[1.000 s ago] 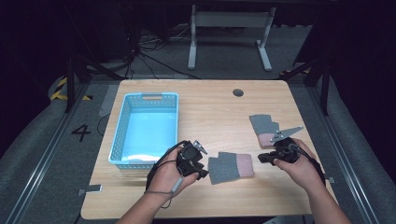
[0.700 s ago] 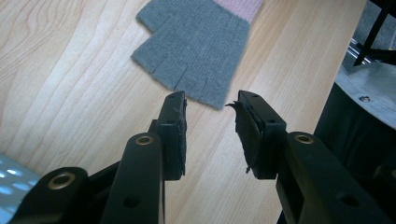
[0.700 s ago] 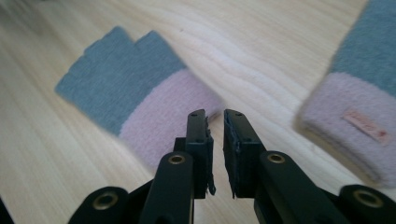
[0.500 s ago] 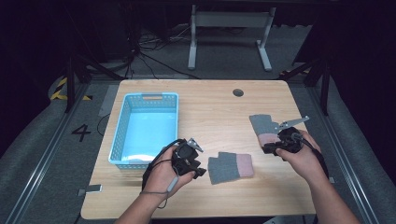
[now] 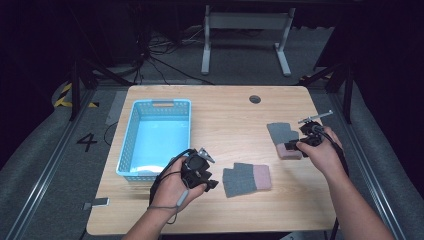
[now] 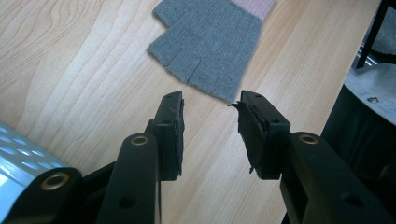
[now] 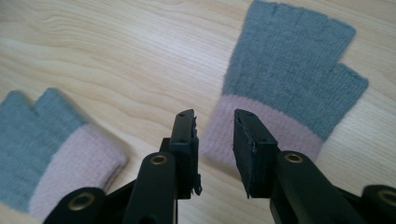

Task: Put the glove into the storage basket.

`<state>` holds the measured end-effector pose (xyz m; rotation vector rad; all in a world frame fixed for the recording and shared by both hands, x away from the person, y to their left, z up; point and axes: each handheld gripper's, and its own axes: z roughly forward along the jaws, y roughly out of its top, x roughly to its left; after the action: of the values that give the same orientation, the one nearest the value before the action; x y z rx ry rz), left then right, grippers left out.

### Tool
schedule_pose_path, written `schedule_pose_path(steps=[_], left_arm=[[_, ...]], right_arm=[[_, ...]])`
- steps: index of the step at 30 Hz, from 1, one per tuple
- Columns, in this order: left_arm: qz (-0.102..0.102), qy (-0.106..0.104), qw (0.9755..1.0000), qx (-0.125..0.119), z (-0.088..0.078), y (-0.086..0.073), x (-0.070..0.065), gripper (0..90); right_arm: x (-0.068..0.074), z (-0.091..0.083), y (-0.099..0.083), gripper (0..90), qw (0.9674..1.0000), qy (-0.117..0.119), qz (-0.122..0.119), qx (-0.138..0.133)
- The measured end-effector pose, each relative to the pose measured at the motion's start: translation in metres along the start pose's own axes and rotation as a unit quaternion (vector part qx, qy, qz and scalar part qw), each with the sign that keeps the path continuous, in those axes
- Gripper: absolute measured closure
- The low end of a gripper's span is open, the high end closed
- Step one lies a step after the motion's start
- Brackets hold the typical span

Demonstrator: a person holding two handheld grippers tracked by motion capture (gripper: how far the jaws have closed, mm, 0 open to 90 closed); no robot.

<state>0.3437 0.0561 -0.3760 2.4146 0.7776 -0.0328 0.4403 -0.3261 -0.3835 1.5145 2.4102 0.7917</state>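
Lying flat on the wooden table (image 5: pixel 220 125), one grey-and-pink glove (image 5: pixel 246 179) sits just ahead of the left gripper (image 5: pixel 206 177), another glove (image 5: pixel 283 139) just before the right gripper (image 5: pixel 296 145). Both grippers' jaws stand spread, holding nothing, having just been opening. Since a second ago, the right hand (image 5: pixel 322 155) has shifted toward the far glove.

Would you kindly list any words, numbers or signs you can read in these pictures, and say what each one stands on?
"4": a large dark numeral on the grey floor to the left of the table.
The gloves, the blue basket and the table bear no readable text.
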Motion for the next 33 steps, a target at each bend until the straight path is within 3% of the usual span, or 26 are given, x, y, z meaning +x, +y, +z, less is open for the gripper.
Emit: schedule_pose_path(steps=[14, 26, 33], left_arm=[[0.001, 0.01, 0.9999, 0.003, 0.002, -0.001, 0.0, 58.3], [0.003, 0.013, 0.9998, 0.012, 0.005, 0.0, -0.001, 57.5], [0.005, 0.014, 0.9998, 0.014, 0.008, 0.0, 0.0, 56.9]], right_arm=[[-0.028, 0.029, 0.011, 63.6, 0.9973, -0.035, 0.061, 0.019], [-0.034, 0.042, 0.013, 61.4, 0.9948, -0.054, 0.083, 0.025], [-0.034, 0.054, 0.017, 51.7, 0.9919, -0.081, 0.094, 0.025]])
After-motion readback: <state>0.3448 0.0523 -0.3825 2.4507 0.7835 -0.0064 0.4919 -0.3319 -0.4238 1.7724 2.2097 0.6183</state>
